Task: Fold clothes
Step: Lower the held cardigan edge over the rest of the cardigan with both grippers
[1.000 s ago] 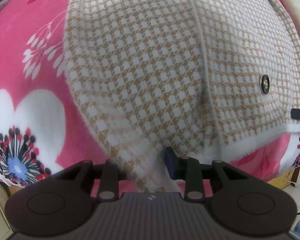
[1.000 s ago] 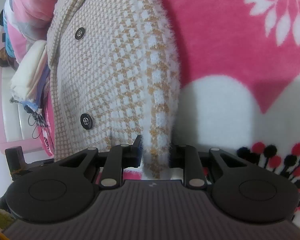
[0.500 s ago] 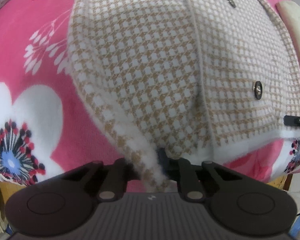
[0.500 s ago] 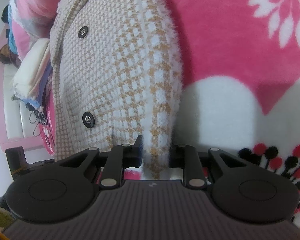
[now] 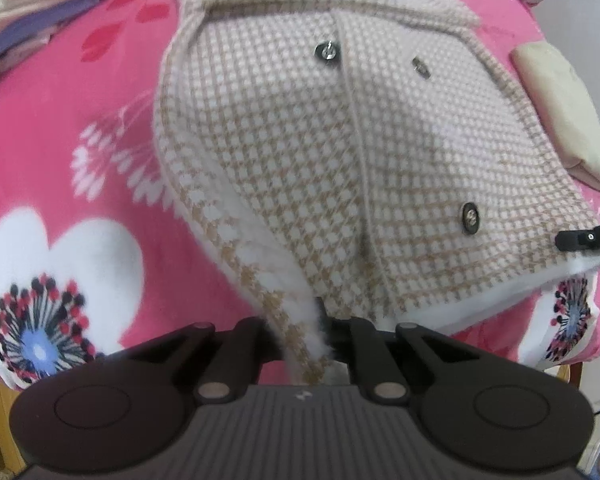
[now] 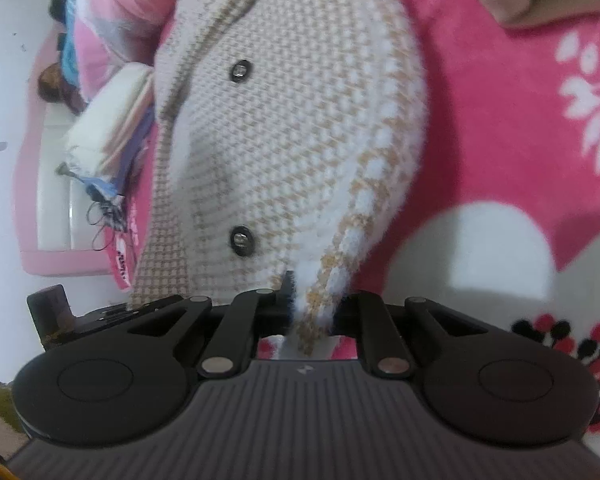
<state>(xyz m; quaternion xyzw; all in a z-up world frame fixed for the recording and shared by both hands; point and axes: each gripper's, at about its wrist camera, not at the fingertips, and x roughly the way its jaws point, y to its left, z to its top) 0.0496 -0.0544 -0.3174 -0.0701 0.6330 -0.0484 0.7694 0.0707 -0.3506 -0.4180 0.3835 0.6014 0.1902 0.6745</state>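
The left gripper (image 5: 300, 332) is clamped tight on a fuzzy corner of the houndstooth jacket (image 5: 340, 160), the tan-and-white hem pinched between its jaws and pulled up off the blanket. The right gripper (image 6: 314, 312) has the opposite hem corner between its jaws, which are closing further on the fabric already pressed between them.

From the left jaws the jacket spreads away toward the far side, its front placket running up the middle with dark round buttons (image 5: 327, 51) either side of it. The collar lies at the far end. In the left wrist view the right gripper's black fingertip (image 5: 580, 238) shows at the jacket's right hem corner.

The jacket lies on a pink blanket (image 5: 60, 120) printed with white hearts and a blue-centred flower (image 5: 40, 348) near left. Folded purple and cream clothes (image 5: 32, 12) sit far left; a cream folded piece (image 5: 560, 112) lies just right of the jacket.

In the right wrist view the jacket (image 6: 284, 120) stretches away from the jaws, with a stack of folded clothes (image 6: 104, 128) to its left and the pink blanket (image 6: 500, 120) to its right.
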